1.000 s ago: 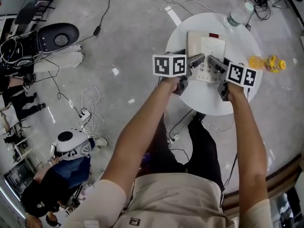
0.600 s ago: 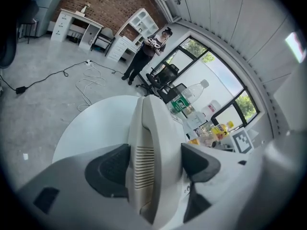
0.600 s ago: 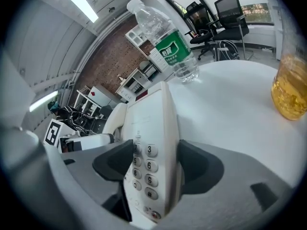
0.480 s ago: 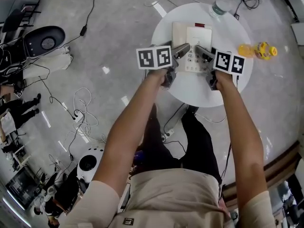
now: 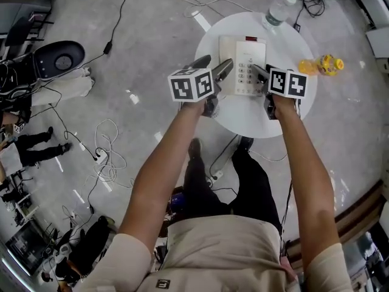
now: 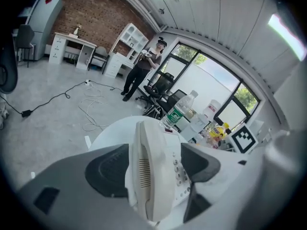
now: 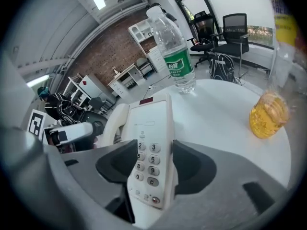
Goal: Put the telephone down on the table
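1. One telephone [image 5: 243, 66] in play, lying over the round white surface [image 5: 267, 117], and two claws on it, one from each side.
2. Left claw [image 5: 215, 64]: jaws standing well apart here, straddling the handset edge of the telephone. The left pad sits just beside the handset, and the right jaw lies over the body. No squeeze that I can see.
3. Right claw [image 5: 260, 72]: this one's clamped. Both pads press in on the keypad strip along the telephone's right side, with the number keys showing between them.
4. Whether the telephone's base is fully resting on the surface, I can't tell.
5. Two bottles on the surface: a clear one with a green label [image 5: 275, 14] beyond the telephone, and one holding yellow liquid [image 5: 319, 66] off to the right, well apart from the claws.
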The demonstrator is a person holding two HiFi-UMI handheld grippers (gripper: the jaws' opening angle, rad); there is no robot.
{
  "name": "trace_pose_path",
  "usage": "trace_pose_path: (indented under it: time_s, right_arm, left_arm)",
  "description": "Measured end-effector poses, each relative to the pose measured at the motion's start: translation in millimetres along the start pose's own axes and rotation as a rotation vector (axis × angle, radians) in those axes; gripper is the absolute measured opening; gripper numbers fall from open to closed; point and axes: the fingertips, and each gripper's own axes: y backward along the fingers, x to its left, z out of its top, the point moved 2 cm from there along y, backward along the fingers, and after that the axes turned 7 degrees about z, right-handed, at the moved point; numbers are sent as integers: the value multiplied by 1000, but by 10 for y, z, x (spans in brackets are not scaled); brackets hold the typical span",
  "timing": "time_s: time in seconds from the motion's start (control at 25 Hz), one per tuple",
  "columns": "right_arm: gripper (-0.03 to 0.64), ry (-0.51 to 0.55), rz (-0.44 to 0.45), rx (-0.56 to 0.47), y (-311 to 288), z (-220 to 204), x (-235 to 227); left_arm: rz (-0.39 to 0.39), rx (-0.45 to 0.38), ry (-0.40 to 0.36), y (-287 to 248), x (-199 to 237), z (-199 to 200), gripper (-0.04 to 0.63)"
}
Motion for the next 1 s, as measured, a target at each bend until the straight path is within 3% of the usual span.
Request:
trace_pose_path:
  time_s: [0.2,0.36,0.48,0.68,1.0]
  right_arm:
    - [209,20,-33,-34,259,78,102]
    - [184,47,-25,-97,547,234,374]
    - [131,90,5,-158,824,374,647]
    - [-14,169,62,-285,1389,598,1163]
    - [-14,341,136,-407,2247,679,2025]
  left_arm:
    - [4,-64,-30,364,-84,216,309]
    - [-27,-139,-64,733,-293,501,233]
    - [-68,-198,-117,1046,-550,725,173]
    - [-120,-292,-198,1635,-965,1032,92]
    - [-169,-387,-356,2498,-1619,1297,17]
